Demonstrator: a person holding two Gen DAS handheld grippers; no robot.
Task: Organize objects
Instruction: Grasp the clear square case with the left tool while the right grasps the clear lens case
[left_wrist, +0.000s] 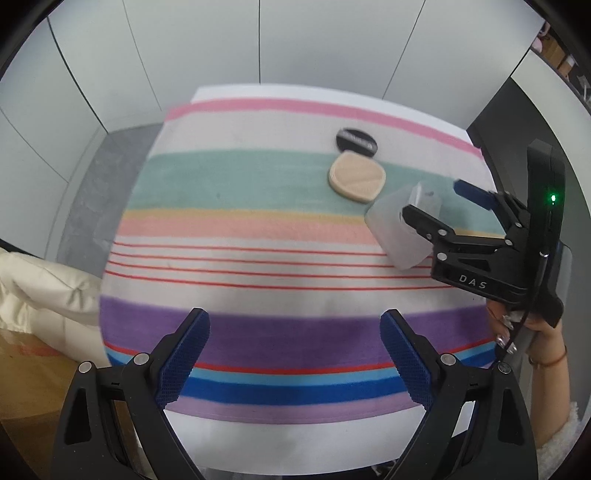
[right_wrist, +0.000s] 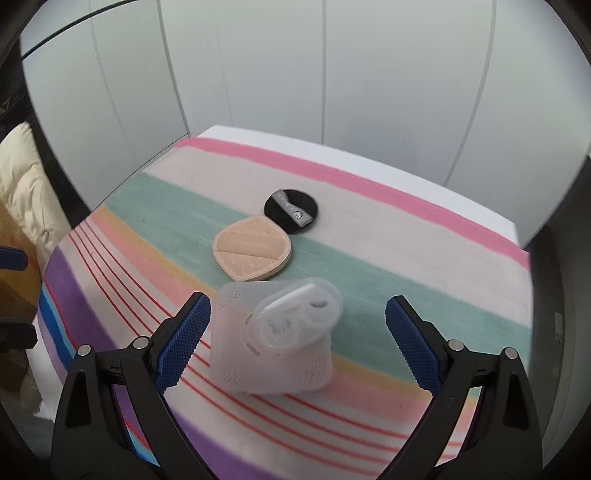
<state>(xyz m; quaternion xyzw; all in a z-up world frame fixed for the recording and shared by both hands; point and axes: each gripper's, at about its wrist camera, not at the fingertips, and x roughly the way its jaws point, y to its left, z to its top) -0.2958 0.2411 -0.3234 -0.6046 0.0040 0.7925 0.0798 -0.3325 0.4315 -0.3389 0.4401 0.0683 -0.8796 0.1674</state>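
A frosted translucent plastic case (right_wrist: 273, 339) lies on the striped cloth (right_wrist: 369, 266), with its lid open and tilted up. My right gripper (right_wrist: 297, 345) is open, its fingers either side of the case and not touching it; it also shows in the left wrist view (left_wrist: 432, 201) beside the case (left_wrist: 397, 232). A beige teardrop makeup puff (right_wrist: 252, 253) lies just beyond the case, and a black round puff (right_wrist: 291, 211) with a grey band lies behind that. My left gripper (left_wrist: 295, 354) is open and empty over the cloth's purple stripe, well short of the beige puff (left_wrist: 356, 177) and black puff (left_wrist: 356, 140).
The striped cloth (left_wrist: 240, 229) covers a small table with white wall panels behind. A cream padded jacket (left_wrist: 37, 288) and a cardboard box (left_wrist: 26, 387) sit off the table's left edge. A dark panel (left_wrist: 495, 125) stands at the right.
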